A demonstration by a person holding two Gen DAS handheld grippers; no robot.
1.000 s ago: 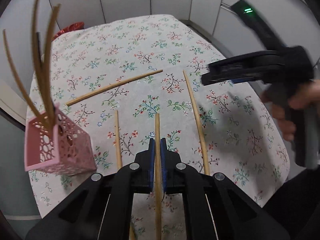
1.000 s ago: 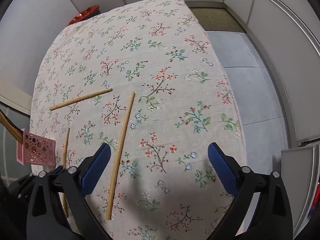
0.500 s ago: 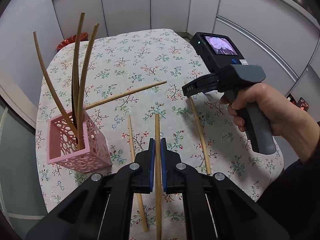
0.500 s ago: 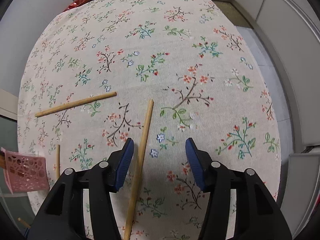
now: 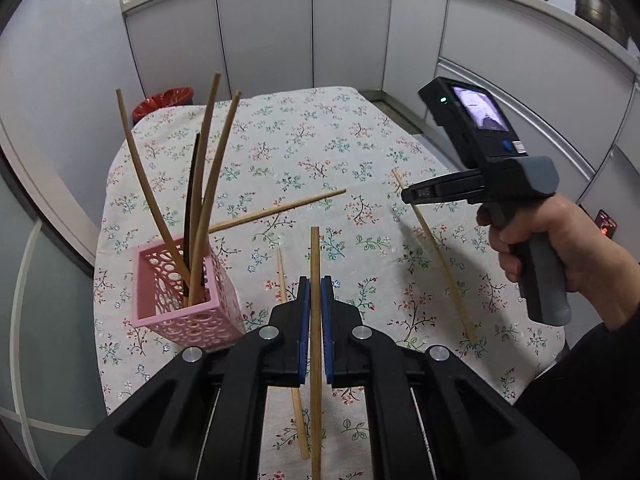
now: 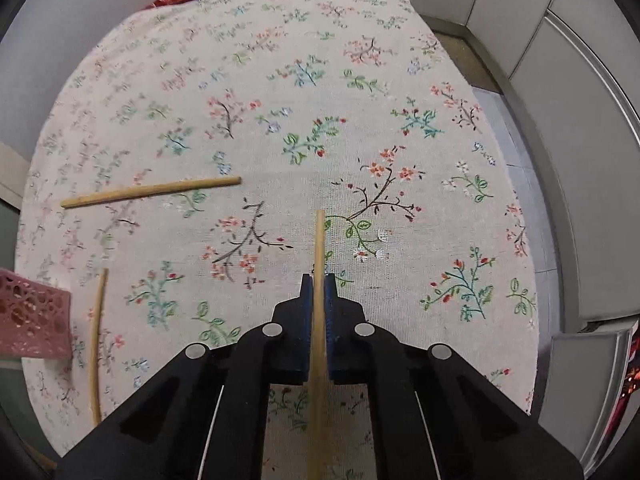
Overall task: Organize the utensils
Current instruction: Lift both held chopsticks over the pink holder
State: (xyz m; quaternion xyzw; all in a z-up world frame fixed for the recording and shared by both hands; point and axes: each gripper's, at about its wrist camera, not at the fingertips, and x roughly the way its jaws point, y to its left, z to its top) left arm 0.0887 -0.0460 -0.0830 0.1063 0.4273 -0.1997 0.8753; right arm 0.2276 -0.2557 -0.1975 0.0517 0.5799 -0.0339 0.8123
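**Both grippers clamped on chopsticks beside the pink holder**

Left wrist view: the left gripper (image 5: 315, 294) is clenched on a wooden chopstick (image 5: 315, 264), whose shaft runs straight forward between the blue pads (image 5: 303, 308) and ends just right of the pink holder (image 5: 180, 304). The holder stands upright on the floral cloth (image 5: 300, 152) and carries four sticks (image 5: 204, 184), three wooden and one dark, fanning upward. Only this view shows the holder's contents, the right hand (image 5: 560, 240) on its grey grip well to the right of the holder, and the cabinets (image 5: 280, 32) beyond the table. A thin stick (image 5: 282, 276) lies on the cloth between the holder and the held chopstick; a long stick (image 5: 280, 210) slants away behind the holder; a third (image 5: 436, 256) lies farther right, under the right hand's tool. A red bin (image 5: 164, 102) sits past the table's far edge, behind the holder.

Right wrist view: the right gripper (image 6: 319, 296) is closed on a second chopstick (image 6: 319, 248), a fact the left view cannot confirm since the fingers are seen there only side-on. Whether this chopstick touches the cloth cannot be told. Only a corner of the holder (image 6: 32, 316) shows at the left edge. Just right of it lies a thin stick (image 6: 96, 344); a thicker one (image 6: 152, 191) lies farther beyond the holder.
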